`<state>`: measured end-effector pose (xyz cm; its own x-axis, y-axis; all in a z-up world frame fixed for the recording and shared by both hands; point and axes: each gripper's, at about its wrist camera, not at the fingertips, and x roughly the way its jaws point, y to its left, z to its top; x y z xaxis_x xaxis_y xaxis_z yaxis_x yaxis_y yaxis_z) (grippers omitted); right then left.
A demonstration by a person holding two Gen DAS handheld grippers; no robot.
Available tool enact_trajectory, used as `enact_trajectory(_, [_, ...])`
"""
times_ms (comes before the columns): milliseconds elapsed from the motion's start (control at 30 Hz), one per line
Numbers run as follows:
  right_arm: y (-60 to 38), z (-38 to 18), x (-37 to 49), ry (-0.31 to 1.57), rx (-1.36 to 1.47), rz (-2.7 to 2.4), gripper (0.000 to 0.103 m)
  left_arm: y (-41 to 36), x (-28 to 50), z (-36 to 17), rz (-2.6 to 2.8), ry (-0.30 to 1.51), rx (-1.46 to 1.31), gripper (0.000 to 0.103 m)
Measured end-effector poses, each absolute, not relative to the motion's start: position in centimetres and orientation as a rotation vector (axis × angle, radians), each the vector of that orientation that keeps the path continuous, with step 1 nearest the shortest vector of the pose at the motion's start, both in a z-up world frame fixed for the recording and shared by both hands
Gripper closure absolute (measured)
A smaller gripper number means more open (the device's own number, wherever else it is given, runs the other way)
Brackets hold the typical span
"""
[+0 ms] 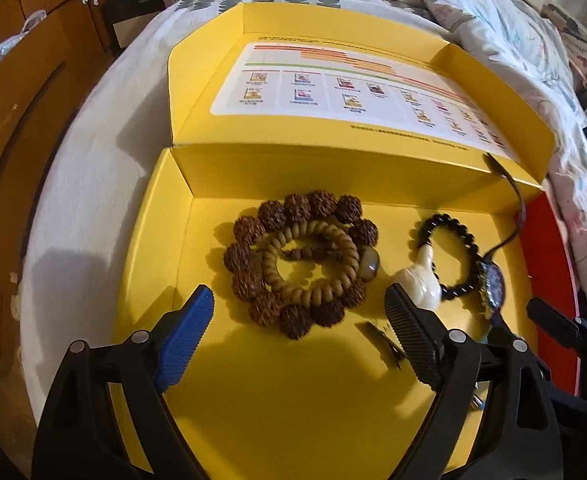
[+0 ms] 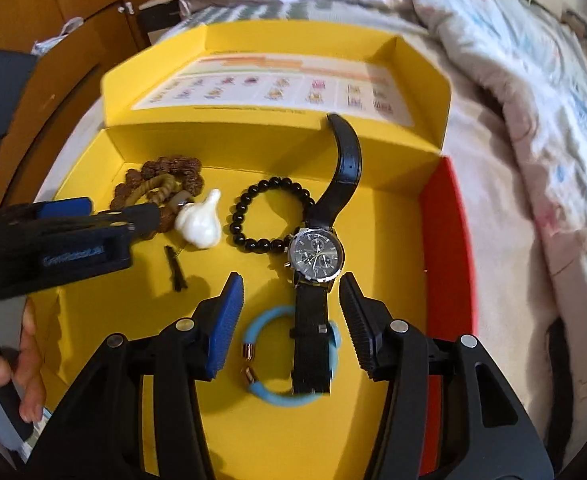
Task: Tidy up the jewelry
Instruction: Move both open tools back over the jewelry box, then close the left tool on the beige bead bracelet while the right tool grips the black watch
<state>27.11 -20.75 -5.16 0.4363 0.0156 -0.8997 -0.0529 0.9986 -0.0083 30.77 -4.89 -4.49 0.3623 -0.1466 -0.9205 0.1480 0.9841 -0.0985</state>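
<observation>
Over the yellow box (image 2: 397, 200) on the bed, the right gripper (image 2: 291, 304) gapes wide above the watch (image 2: 317, 256), apparently poised to grasp its strap; the left gripper (image 1: 299, 312) hovers wide, empty.

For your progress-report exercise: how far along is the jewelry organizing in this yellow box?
Looks done: brown bead bracelets, white pendant, black bead bracelet, watch and blue bangle all lie inside the yellow box. In hand: nothing; left hand-held gripper and right hand-held gripper both hang open. Left: apparently closing the lid; anything outside the box isn't visible.
</observation>
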Motion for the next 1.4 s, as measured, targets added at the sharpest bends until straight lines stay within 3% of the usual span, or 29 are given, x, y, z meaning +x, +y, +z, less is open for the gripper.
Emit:
enact_trajectory(400, [-20.8, -7.6, 31.1, 1.233, -0.084, -0.026, 0.043, -6.4, 32.2, -6.8, -0.185, 1.249, 0.052, 0.017])
enact_trajectory(533, [-21.3, -8.1, 31.6, 1.218, -0.092, -0.026, 0.032, -6.5, 32.6, -7.3, -0.181, 1.247, 0.062, 0.016])
enact_trajectory(600, [-21.3, -8.2, 31.7, 1.209, -0.088, -0.016, 0.032, -6.6, 32.9, -7.5, -0.179, 1.243, 0.062, 0.014])
enact_trajectory(767, [-22.3, -8.3, 32.0, 1.214, -0.022, 0.017, 0.042, -6.7, 32.8, -7.6, -0.177, 1.238, 0.057, 0.014])
enact_trajectory(833, [-22.1, -8.1, 31.6, 1.209, -0.029, 0.029, 0.055, -6.7, 32.8, -7.6, -0.174, 1.234, 0.055, 0.014])
enact_trajectory(900, [-22.0, -7.9, 31.5, 1.209, -0.027, 0.026, 0.06, -6.5, 32.9, -7.5, -0.167, 1.232, 0.049, 0.018])
enact_trajectory(1333, [-24.0, -6.0, 30.8, 1.194, 0.093, 0.054, 0.061, -4.2, 32.3, -6.0, -0.21, 1.243, -0.046, 0.046])
enact_trajectory(1400, [-24.2, -5.2, 30.4, 1.179, 0.11, 0.06, 0.061, -4.7, 32.5, -5.7, -0.216, 1.235, -0.048, 0.054])
